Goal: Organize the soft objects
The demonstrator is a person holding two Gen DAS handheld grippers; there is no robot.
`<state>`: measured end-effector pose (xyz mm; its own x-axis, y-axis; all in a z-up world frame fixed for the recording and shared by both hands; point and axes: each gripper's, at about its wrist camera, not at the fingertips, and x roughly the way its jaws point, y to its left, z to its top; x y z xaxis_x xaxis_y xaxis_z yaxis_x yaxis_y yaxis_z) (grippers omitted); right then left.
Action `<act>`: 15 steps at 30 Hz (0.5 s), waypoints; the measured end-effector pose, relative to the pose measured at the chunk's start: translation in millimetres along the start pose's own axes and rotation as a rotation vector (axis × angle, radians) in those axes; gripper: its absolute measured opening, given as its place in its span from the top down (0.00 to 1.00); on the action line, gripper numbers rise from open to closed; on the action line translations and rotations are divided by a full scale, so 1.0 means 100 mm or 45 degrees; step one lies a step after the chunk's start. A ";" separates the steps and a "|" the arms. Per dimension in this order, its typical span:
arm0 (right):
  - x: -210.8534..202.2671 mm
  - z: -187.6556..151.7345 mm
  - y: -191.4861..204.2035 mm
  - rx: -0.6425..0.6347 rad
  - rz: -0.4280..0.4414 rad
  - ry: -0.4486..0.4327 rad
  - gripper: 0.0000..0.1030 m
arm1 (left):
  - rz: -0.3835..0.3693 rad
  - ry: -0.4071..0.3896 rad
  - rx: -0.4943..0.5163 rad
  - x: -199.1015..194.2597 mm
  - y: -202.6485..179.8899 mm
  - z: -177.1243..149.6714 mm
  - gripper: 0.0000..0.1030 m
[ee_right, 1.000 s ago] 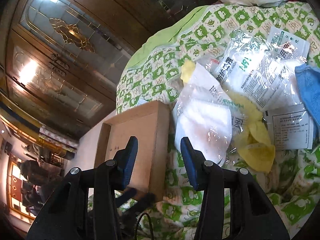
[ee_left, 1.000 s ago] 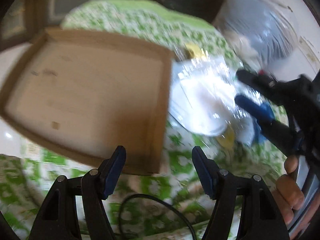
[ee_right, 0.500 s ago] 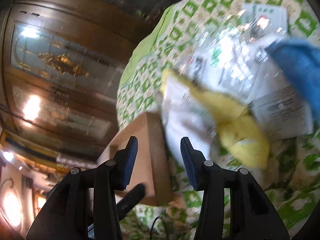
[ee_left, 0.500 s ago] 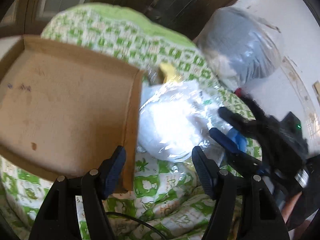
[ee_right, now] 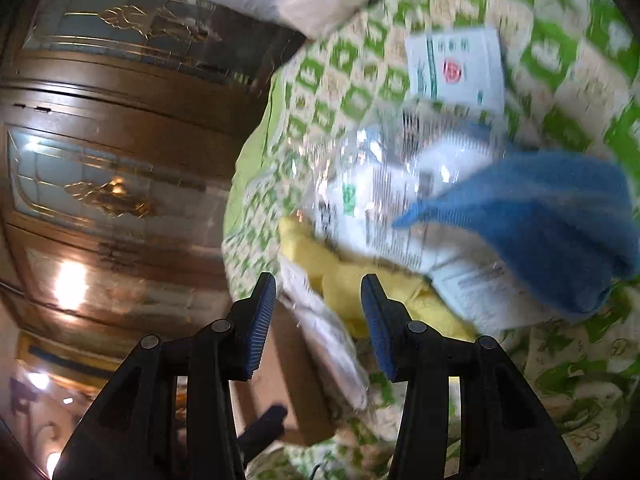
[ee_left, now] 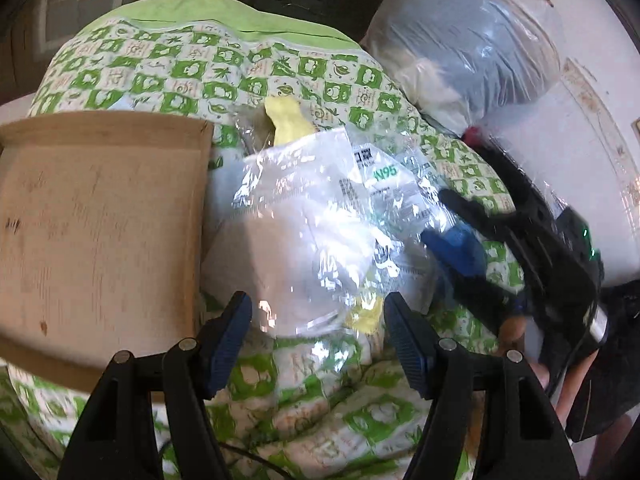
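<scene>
Plastic mask pack (ee_left: 304, 248) lies ahead between our spread, empty left tongs (ee_left: 318, 334) | right tongs (ee_right: 318, 324) spread, empty, over yellow cloth (ee_right: 348, 280) | tray (ee_left: 100, 220) left

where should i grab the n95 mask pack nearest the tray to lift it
Take the mask pack by its flat plastic edge nearest the left gripper, coming in low from that side. The middle bulges over the mask, too wide to pinch; the thin rim overhangs the quilt, clear of the wooden tray.

A home, a bedroom by the look of it; a green frog-print quilt (ee_left: 224, 76) spread out; carved wooden wardrobe doors (ee_right: 100, 184) with etched glass panels behind.
</scene>
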<state>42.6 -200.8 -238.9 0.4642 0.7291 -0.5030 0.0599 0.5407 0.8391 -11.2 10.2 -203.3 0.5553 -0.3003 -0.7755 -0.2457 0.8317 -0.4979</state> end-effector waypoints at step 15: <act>0.00 0.08 -0.15 0.072 0.049 -0.039 0.57 | 0.236 0.125 -0.163 0.42 -0.41 0.82 0.34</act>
<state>49.2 -211.9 -249.7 0.4939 0.7354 -0.4639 0.0904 0.4872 0.8686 87.4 1.7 -183.5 0.4133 -0.1974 -0.8889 -0.4380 0.8128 -0.3841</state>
